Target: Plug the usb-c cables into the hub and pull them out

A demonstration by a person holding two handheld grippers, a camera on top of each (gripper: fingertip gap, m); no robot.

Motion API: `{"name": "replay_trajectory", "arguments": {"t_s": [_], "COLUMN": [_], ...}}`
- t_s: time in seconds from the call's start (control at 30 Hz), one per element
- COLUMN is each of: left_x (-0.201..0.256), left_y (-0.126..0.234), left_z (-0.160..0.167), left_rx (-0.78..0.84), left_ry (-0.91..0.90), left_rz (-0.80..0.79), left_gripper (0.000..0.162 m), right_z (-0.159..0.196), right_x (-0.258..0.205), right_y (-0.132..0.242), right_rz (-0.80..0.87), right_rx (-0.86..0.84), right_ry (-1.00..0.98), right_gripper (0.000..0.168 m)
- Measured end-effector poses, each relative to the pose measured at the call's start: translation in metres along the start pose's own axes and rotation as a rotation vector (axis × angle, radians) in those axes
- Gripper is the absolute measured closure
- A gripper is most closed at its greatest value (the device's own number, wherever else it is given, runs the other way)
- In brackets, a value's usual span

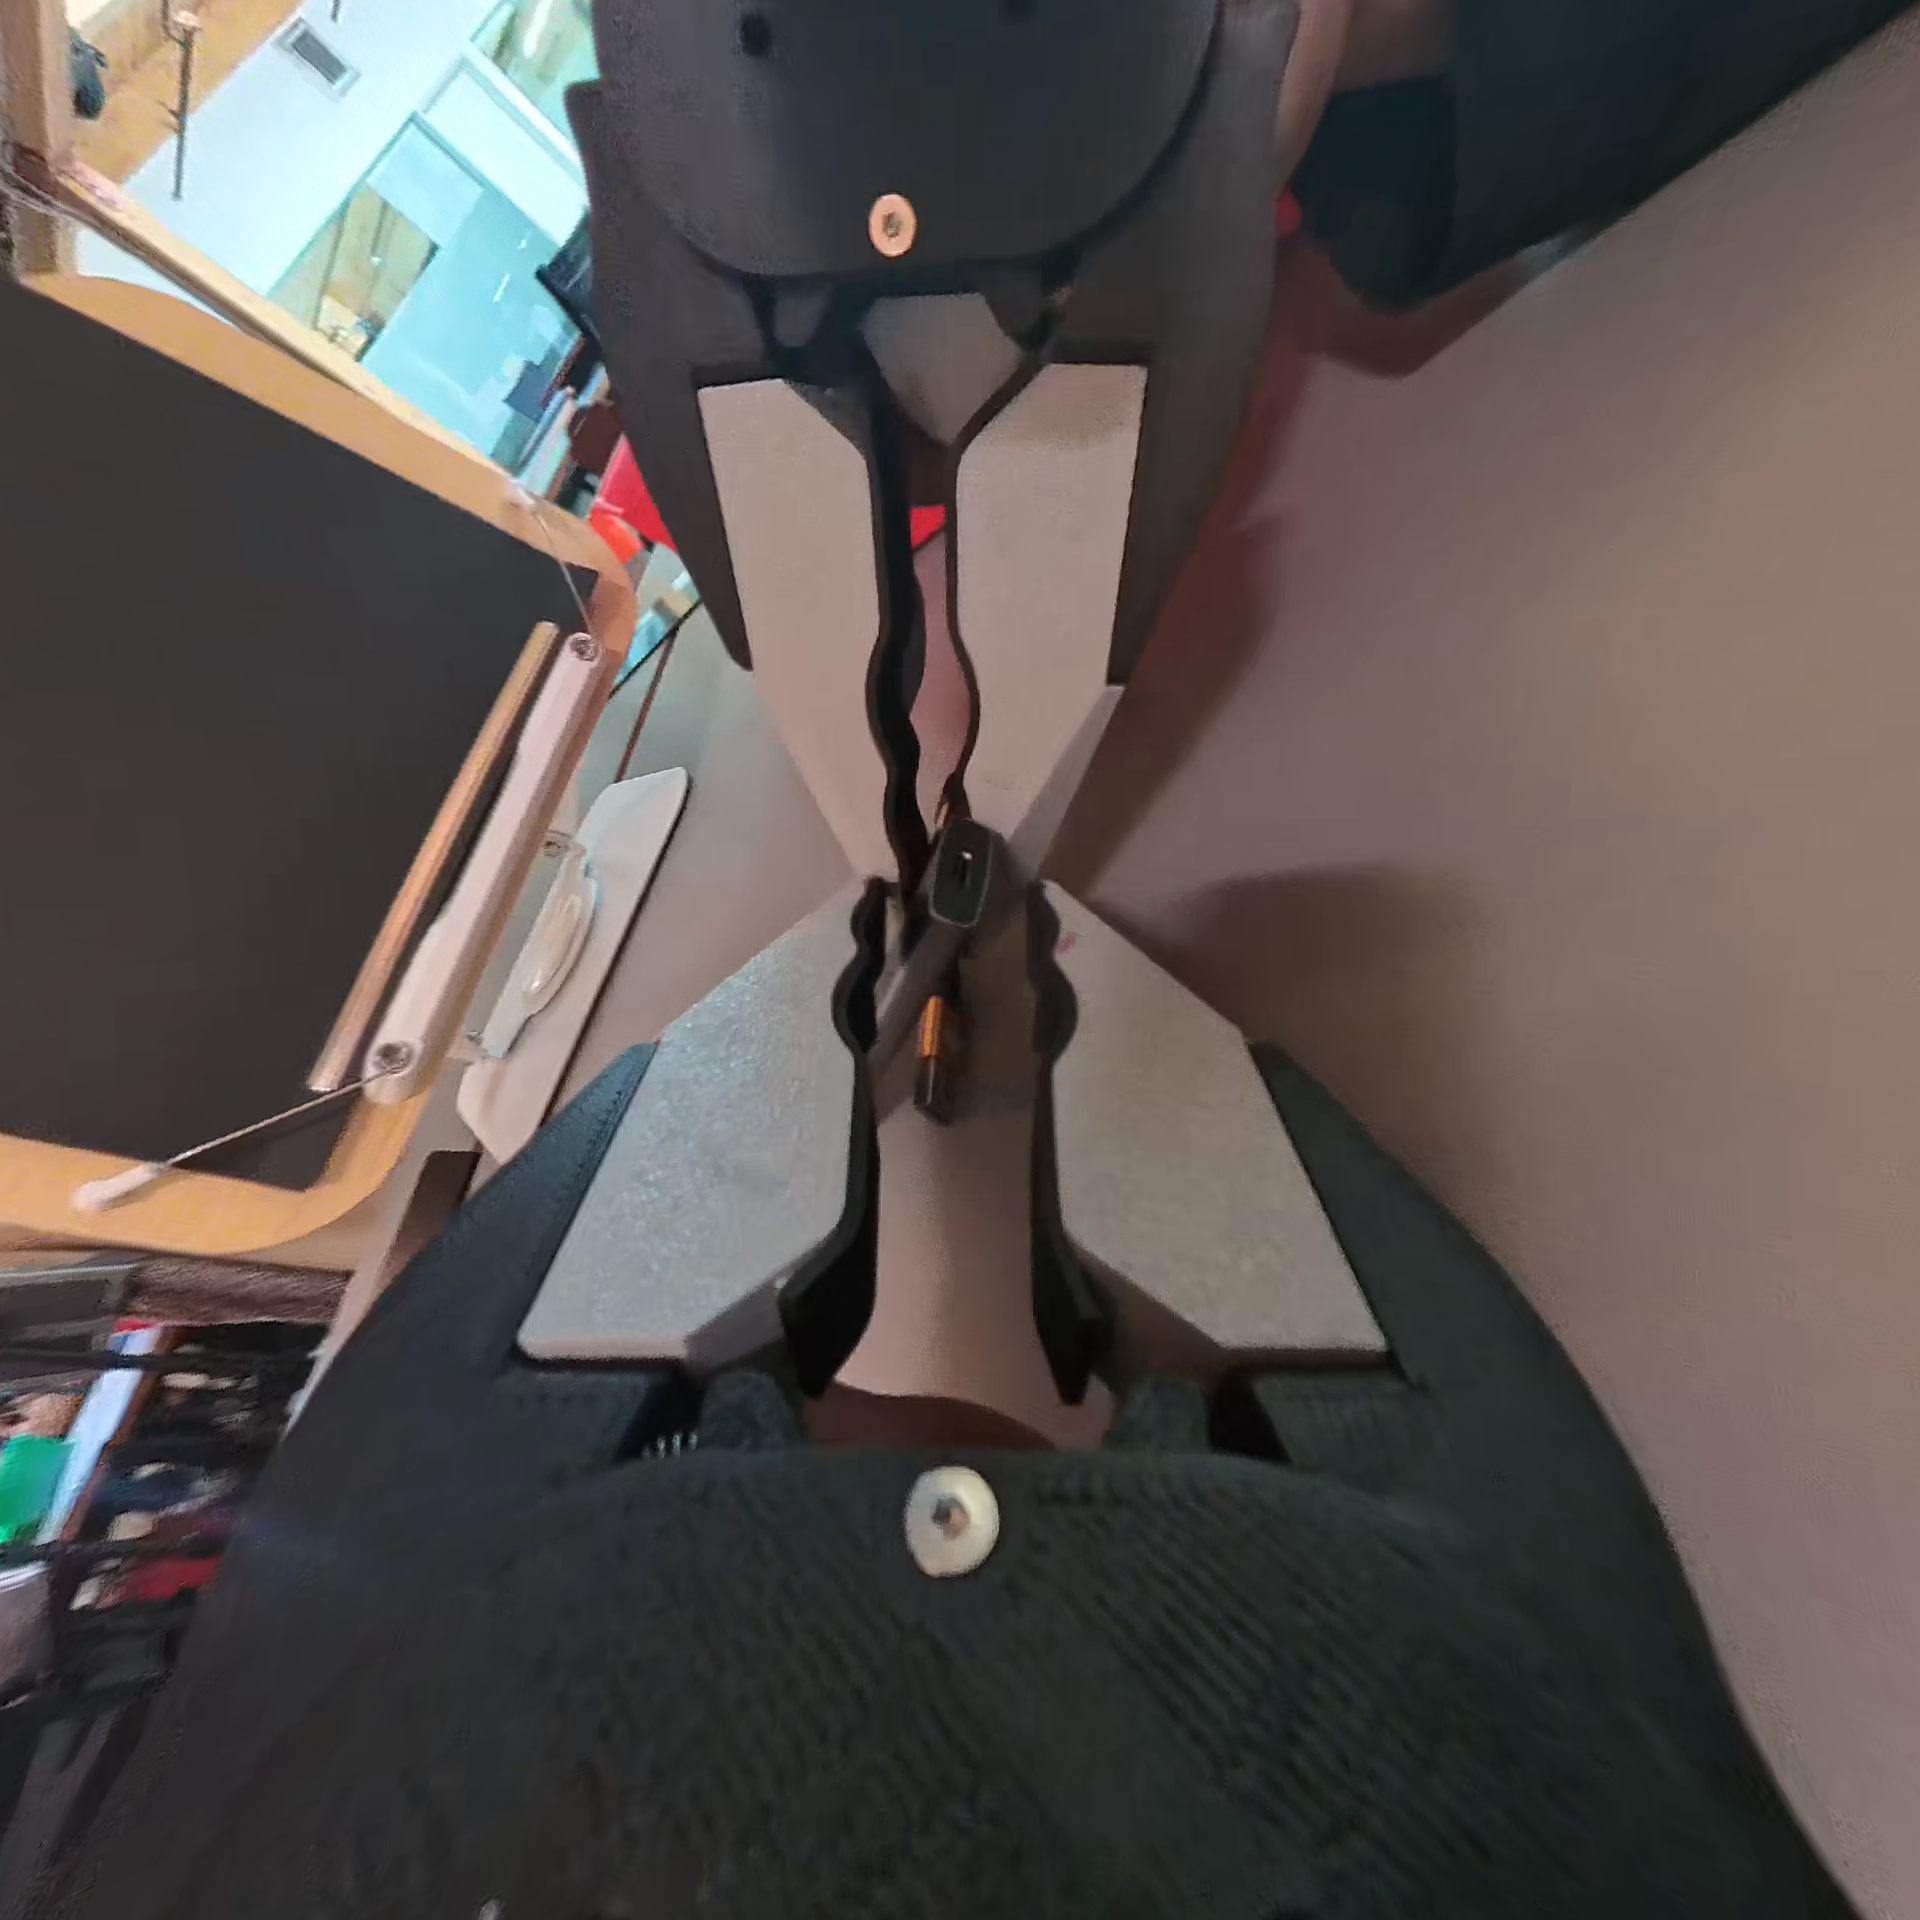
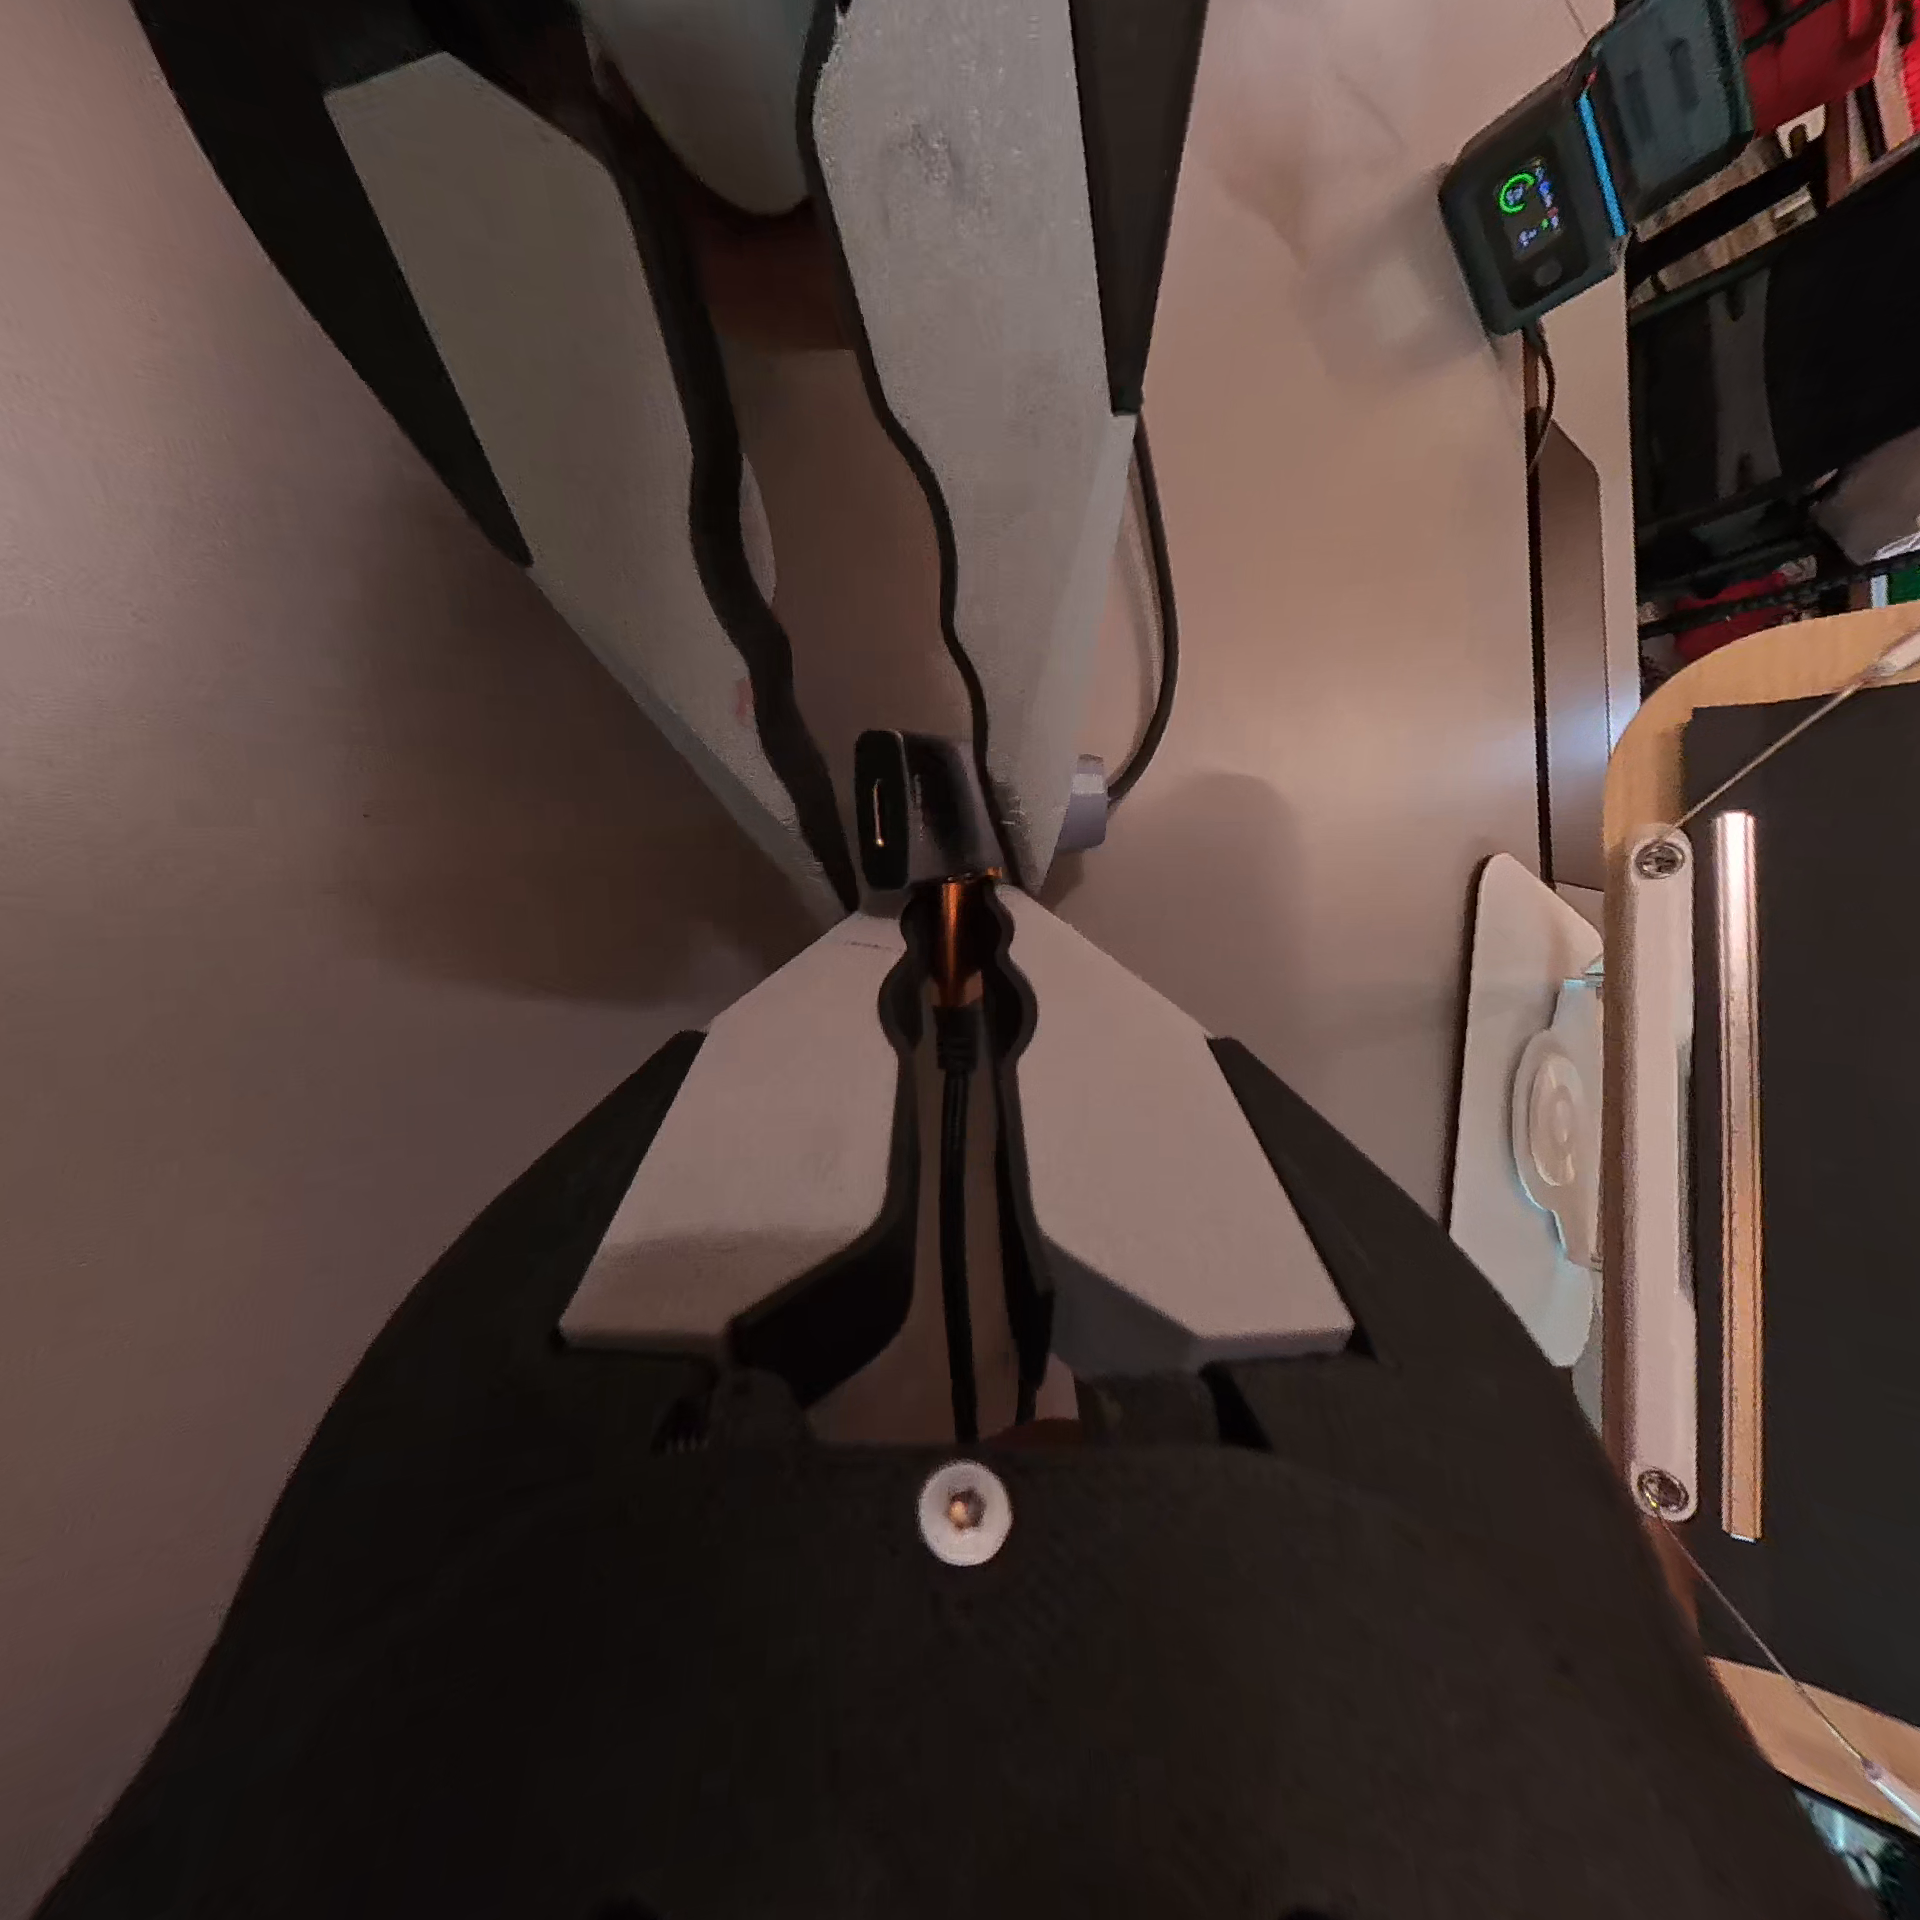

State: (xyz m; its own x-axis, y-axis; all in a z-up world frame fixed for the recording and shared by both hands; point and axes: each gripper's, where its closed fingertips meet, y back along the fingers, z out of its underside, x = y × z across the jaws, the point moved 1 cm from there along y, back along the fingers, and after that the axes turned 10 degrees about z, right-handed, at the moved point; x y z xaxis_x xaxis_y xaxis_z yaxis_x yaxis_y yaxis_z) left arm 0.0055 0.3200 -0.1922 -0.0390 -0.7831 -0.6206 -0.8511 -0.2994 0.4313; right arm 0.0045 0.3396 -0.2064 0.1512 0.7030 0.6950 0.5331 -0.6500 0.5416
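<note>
Between my left fingers [image 1: 940, 977] sits the hub [image 1: 961, 873], a slim dark grey bar pinched at its near part, its open end port facing up and away from me. The left finger pads [image 1: 727, 1143] are drawn in on it, with a visible gap behind the hub toward the palm. Just below the hub, inside the same gap, I see the orange-collared plug [image 1: 932, 1049] of the usb-c cable, touching or seated in the hub's side; I cannot tell how deep.

From the right wrist view, my right fingers [image 2: 954, 961] are pressed onto that plug [image 2: 951, 951], the orange collar caught in the notch at the tips. The black braided cable [image 2: 958, 1226] runs back from it between the pads toward my palm. The plug's front meets the hub [image 2: 902, 821] directly ahead of the tips. The two grippers face each other tip to tip, the left gripper [image 2: 914, 831] coming in from beyond the hub.

Past the hub on the right side, a grey connector [image 2: 1086, 805] with a dark cord [image 2: 1158, 623] lies on the pale table [image 2: 260, 727]. Farther out to the right: a white flat plate [image 2: 1507, 1039], a wooden-rimmed black board [image 2: 1808, 1143], and a small dark device with a lit screen [image 2: 1527, 223].
</note>
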Motion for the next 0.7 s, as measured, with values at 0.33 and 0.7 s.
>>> {"name": "replay_trajectory", "arguments": {"t_s": [0.33,0.7], "left_x": [-0.012,-0.015], "left_y": [0.004,0.006], "left_z": [0.002,0.004], "left_rx": [-0.123,-0.129], "left_ry": [-0.180,-0.156], "left_rz": [-0.107,-0.102], "left_gripper": [0.155,0.155], "right_z": [-0.001,0.000], "right_x": [0.010,0.011], "right_y": [0.002,0.001], "right_rz": [0.048,0.071], "right_rx": [0.031,0.034], "right_ry": [-0.015,0.057], "right_gripper": [0.163,0.164]}}
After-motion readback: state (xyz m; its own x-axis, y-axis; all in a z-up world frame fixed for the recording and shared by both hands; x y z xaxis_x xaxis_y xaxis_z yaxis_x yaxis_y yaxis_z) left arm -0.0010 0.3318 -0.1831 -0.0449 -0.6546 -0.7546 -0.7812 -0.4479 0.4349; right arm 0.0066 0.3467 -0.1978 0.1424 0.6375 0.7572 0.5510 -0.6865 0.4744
